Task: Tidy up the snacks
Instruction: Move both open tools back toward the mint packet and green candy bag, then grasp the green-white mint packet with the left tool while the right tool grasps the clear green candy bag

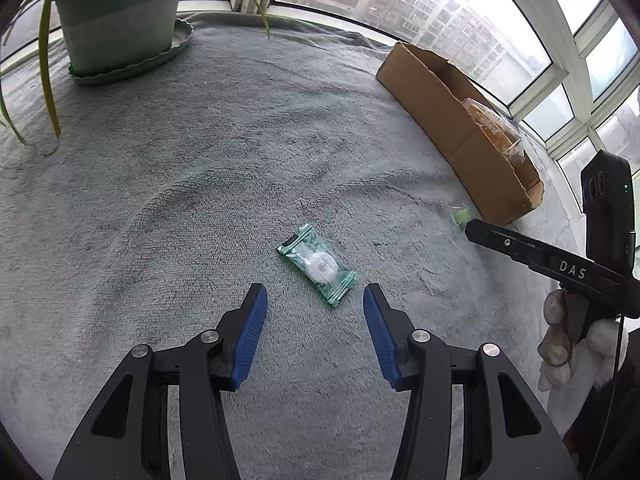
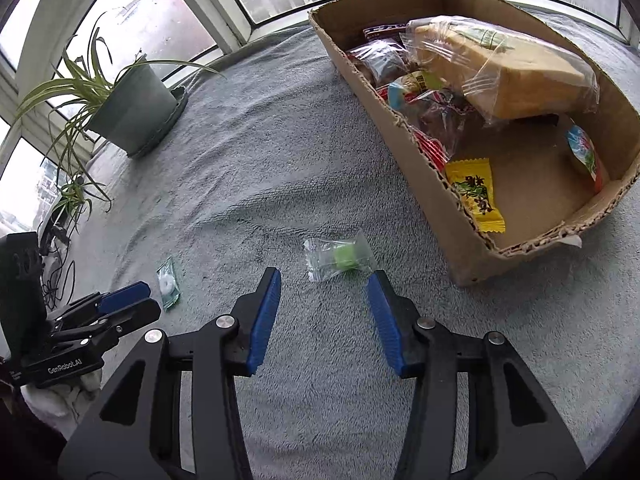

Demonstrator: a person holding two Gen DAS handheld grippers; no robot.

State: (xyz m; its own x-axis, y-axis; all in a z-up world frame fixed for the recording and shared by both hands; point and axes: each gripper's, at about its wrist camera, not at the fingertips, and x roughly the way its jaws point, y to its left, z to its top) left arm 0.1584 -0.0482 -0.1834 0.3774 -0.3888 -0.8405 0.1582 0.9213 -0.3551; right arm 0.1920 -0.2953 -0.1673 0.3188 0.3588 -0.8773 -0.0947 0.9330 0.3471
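Two loose sweets left out on the grey blanket (image 1: 200, 184) over the bench, both well short of the cardboard box (image 2: 472, 248) that already takes the rest of the snacks.

Left tool (image 1: 315, 300) poised low over a green mint packet (image 1: 317, 265), jaws parted wider than the packet and empty, blue pads (image 1: 250, 340) not touching it. Packet lying slantwise just ahead of the tips, so probably lined up for a pinch across its narrow side.

Right tool (image 2: 324, 284) in much the same pose over a clear wrapper with a green candy (image 2: 340, 258), jaws about half apart, nothing gripped, wrapper just beyond the fingertips and near the box's front corner. Likely one sweet per hand, to be lifted and dropped in together.

From the left wrist, only the outer wall of the box and the top of a bagged loaf (image 1: 496, 128) peeking over it; also the right tool from the side, in a gloved hand (image 1: 560, 340), with the green candy half hidden behind its tip.

From the right wrist, straight into the box: bagged loaf (image 2: 508, 68) on top of dark and red packets at the far end, a yellow sachet (image 2: 474, 196) against the near wall, bare cardboard floor beside it, so room to spare. Left tool (image 2: 132, 302) seen at the far left, close by the mint packet (image 2: 168, 284).

Potted plant (image 1: 120, 16) at the window end, well clear of both.
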